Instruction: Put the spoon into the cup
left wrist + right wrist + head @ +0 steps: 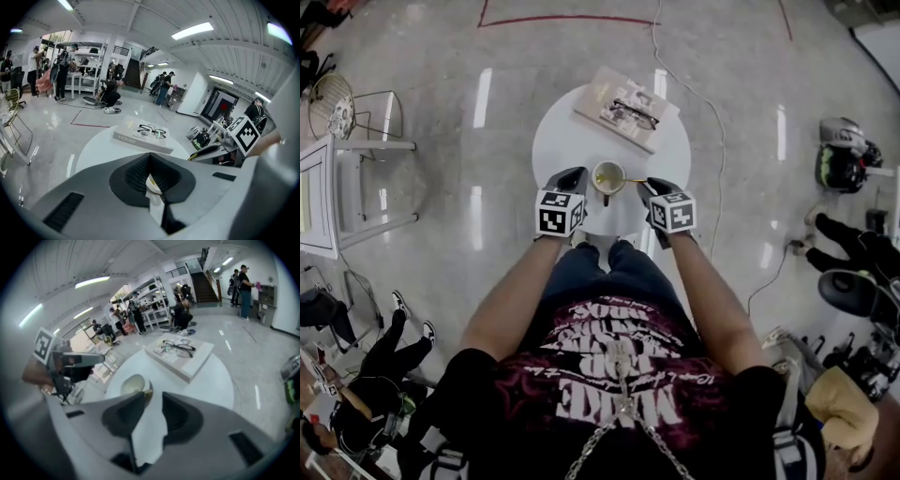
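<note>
A pale cup (607, 176) stands near the front of the round white table (572, 131), its handle turned toward me. A gold-handled spoon (634, 180) rests in the cup, with the handle sticking out over the rim to the right. My right gripper (652, 186) is at the end of that handle, open, and its jaws do not press on the spoon. From its own camera, the right gripper (153, 395) shows bare table between its jaws and the cup (133, 384) just ahead on the left. My left gripper (572, 178) sits just left of the cup, shut and empty.
A white book (626, 108) with black glasses (635, 113) on it lies at the back of the table. A white rack (337, 187) stands on the floor at left, and bags and a helmet (842, 155) lie at right. A cable (703, 103) runs past the table.
</note>
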Demonstrator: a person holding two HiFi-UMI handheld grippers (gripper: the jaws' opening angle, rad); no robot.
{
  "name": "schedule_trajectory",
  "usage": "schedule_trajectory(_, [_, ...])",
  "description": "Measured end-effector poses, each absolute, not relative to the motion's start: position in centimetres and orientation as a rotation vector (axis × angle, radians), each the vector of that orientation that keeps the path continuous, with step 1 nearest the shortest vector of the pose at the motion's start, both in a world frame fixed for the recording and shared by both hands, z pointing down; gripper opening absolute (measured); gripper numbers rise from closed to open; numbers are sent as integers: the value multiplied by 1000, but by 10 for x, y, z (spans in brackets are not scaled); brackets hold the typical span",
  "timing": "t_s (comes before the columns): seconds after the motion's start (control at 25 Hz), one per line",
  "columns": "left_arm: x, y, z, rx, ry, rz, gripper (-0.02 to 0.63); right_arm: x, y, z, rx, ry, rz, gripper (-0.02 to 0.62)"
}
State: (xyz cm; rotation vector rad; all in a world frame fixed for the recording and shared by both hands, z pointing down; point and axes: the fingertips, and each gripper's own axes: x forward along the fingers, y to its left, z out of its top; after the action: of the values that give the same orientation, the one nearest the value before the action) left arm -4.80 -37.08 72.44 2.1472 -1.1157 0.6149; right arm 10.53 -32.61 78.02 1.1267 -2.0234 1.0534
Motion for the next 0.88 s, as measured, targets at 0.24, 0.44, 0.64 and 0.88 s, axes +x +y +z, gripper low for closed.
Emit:
schedule_trajectory(0.24, [-51, -369, 716, 2165, -1127, 614, 25, 105, -332, 781, 1136, -2030, 1127, 123])
schedule_trajectory(0.44, [-61, -366, 714, 2152, -1150, 622, 25, 102, -342, 780, 1135, -2060, 1150, 123])
schedule_trajectory(0.64, [-63, -361, 712, 2153, -1158, 635, 26, 102, -343, 781, 1119, -2062, 1187, 120])
schedule_trajectory(0.88, [-57, -362, 706, 2177, -1150, 632, 26, 93, -338, 769, 1021, -2103, 1125, 44])
